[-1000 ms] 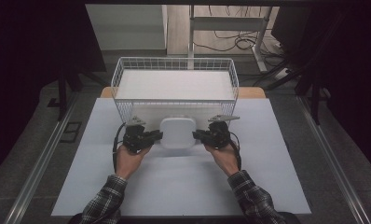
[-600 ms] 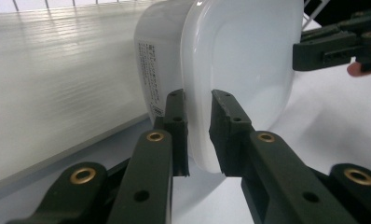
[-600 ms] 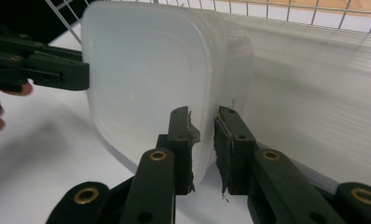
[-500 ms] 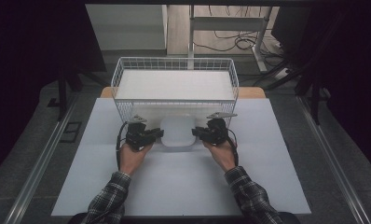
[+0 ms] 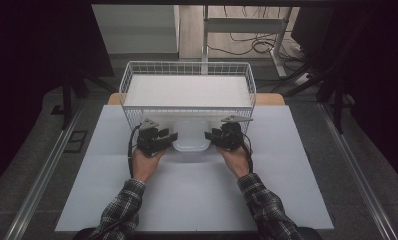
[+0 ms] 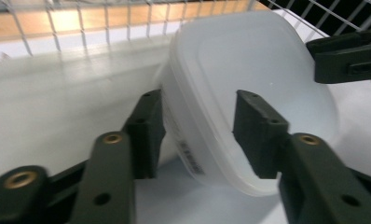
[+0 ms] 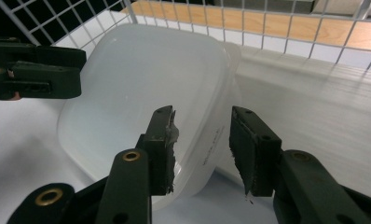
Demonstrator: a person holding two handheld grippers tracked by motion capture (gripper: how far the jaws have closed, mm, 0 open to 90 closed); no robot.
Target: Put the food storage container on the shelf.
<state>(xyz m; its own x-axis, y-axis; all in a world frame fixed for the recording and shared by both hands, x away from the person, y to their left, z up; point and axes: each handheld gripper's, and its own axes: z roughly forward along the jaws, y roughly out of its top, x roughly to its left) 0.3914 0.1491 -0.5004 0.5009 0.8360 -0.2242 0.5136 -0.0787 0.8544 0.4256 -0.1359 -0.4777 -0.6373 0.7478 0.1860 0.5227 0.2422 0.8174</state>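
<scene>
A translucent white plastic container [image 5: 191,135] with its lid on rests on the white table, just in front of the wire basket [image 5: 187,66]. My left gripper [image 5: 171,138] flanks its left end and my right gripper [image 5: 210,136] its right end. In the left gripper view, the container's [image 6: 249,70] rim lies between the jaws of my left gripper [image 6: 200,135], which have just been opening; the pads stand off it. In the right gripper view the container [image 7: 141,84] edge likewise sits loose between the just-opening jaws of my right gripper [image 7: 204,149].
The white wire basket stands at the table's far side with a flat white panel [image 5: 187,91] inside. Its front wall [image 6: 104,23] is close behind the container. A white sheet [image 5: 197,195] covers the table. A desk frame and cables [image 5: 247,45] lie beyond.
The container, held raised and tilted between both grippers, has come down onto the table in front of the basket. Both pairs of jaws have opened off its ends.
</scene>
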